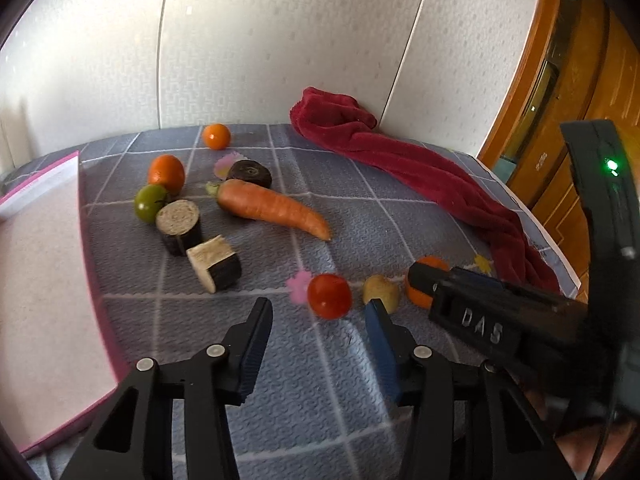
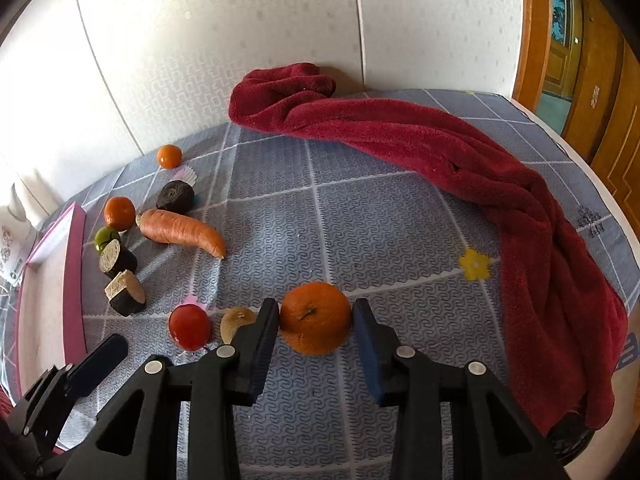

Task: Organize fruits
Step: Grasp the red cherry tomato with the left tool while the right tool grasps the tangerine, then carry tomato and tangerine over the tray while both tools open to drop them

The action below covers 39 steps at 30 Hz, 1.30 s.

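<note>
The right hand-held gripper point(image 2: 315, 322) is pinching the big orange point(image 2: 316, 318) low on the bench point(image 2: 360, 220), its pads touching both sides, probably to lift it for sorting. The orange is lying with its stem end facing the camera; being round, it has no clear long axis. The left hand-held gripper point(image 1: 320, 334) is standing spread and empty just before the red tomato point(image 1: 329, 295).

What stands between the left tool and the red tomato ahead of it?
Nothing visible: bare tablecloth lies between the left tool and the red tomato. The potato sits beside the tomato, toward the right tool.
</note>
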Each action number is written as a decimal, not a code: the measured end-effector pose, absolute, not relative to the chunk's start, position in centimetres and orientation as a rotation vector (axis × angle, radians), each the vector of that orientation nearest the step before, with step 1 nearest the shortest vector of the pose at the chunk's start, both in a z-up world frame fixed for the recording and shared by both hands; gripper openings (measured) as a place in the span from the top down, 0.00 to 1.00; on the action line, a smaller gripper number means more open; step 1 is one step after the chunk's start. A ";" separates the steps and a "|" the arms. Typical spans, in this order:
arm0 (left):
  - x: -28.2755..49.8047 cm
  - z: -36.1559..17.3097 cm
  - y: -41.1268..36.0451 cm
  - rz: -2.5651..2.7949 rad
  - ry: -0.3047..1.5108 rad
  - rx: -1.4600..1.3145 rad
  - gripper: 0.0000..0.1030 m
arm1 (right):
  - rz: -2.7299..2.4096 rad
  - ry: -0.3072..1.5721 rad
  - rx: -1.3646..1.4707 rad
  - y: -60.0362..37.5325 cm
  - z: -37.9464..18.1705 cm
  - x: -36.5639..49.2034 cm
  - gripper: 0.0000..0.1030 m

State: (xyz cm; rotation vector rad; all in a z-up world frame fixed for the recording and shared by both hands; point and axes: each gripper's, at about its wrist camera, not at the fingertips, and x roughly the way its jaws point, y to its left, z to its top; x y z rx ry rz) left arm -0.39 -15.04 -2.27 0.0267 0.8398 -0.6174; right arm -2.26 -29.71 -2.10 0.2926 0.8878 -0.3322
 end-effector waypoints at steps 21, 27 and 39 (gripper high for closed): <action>0.9 -3.8 -15.7 -0.645 0.870 -0.006 0.77 | -0.295 0.873 0.204 -28.2 -1.6 -1.8 0.64; 0.0 -2.8 -14.5 -0.620 0.826 0.011 0.77 | -0.269 0.846 0.182 -27.5 -1.3 -1.7 0.64; -0.2 -0.7 -11.3 -0.538 0.755 -0.032 0.77 | -0.233 0.806 0.199 -27.1 -0.6 -1.9 0.64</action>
